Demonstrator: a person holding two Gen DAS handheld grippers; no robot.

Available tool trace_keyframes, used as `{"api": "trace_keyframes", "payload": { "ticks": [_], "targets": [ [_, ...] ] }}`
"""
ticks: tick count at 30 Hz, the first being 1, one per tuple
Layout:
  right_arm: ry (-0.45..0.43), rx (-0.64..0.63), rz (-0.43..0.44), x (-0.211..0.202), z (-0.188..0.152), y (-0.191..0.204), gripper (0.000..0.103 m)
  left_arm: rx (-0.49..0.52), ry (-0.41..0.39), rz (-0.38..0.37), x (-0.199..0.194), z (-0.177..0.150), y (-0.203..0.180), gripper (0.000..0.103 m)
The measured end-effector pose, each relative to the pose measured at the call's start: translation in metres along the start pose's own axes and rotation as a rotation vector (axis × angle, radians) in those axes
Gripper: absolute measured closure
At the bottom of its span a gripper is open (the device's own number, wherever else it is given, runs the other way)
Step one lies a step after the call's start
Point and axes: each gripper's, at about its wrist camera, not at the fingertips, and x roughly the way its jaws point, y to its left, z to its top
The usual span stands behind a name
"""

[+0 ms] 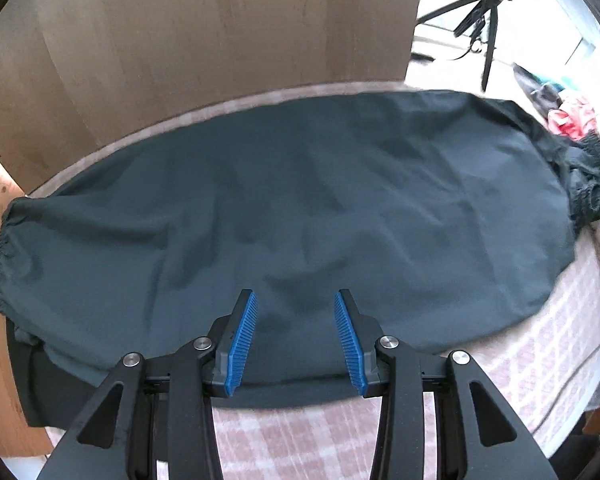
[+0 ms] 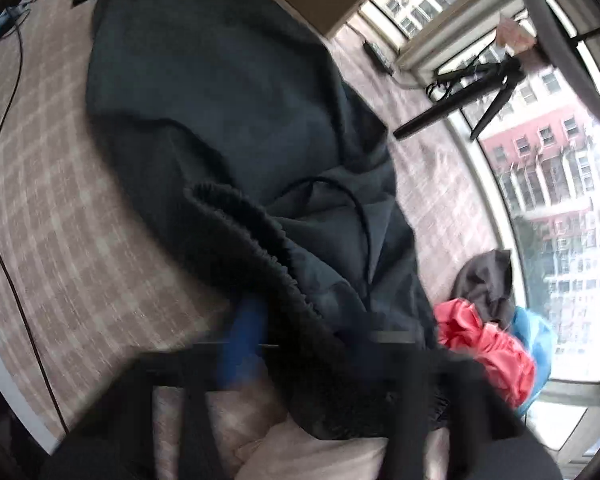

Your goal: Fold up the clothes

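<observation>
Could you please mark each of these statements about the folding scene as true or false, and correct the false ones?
1. The left gripper is open above the dark garment. True.
2. The dark garment lies on a bare wooden floor. False: it lies on a pink checked cover.
3. A red cloth lies near the window. True.
4. The left gripper's pads are red. False: they are blue.
5. The right wrist view is sharp enough to show the right gripper's grip. False: the gripper is blurred, so its state cannot be told.
</observation>
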Motion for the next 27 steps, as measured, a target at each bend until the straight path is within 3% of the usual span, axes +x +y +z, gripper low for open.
{"api": "trace_keyframes", "payload": {
  "ticks": [5,14,16,19,23,25,27],
  "targets": [
    [-0.023,0.179,0.087,0.0,0.001,-0.035,0.094,-0.027,0.053,0.011,0.03,-0.005,0.01,0.065],
    [-0.081,0.969,-0.001,0.006,-0.087,-0.183,0.091,-0.074,0.007,-0.028,0.018,-0.008,0.018,0.064],
    [-0.012,0.912,-0.082,0.011,-0.075,-0.18,0.089,-0.073,-0.014,-0.053,0.008,-0.01,0.013,0.065],
    [0.017,0.86,-0.13,0.0,-0.064,-0.174,0.081,-0.037,-0.052,-0.079,-0.011,-0.015,-0.002,0.064],
    [-0.095,0.764,-0.272,-0.054,-0.059,-0.15,0.059,0.027,-0.098,-0.156,-0.036,-0.027,-0.024,0.064],
    [-0.178,0.744,-0.253,-0.082,-0.061,-0.134,0.059,0.055,-0.104,-0.201,-0.039,-0.033,-0.04,0.064],
    [-0.246,0.696,-0.157,-0.098,-0.054,-0.102,0.059,0.089,-0.085,-0.253,-0.033,-0.039,-0.061,0.064]
  ]
}}
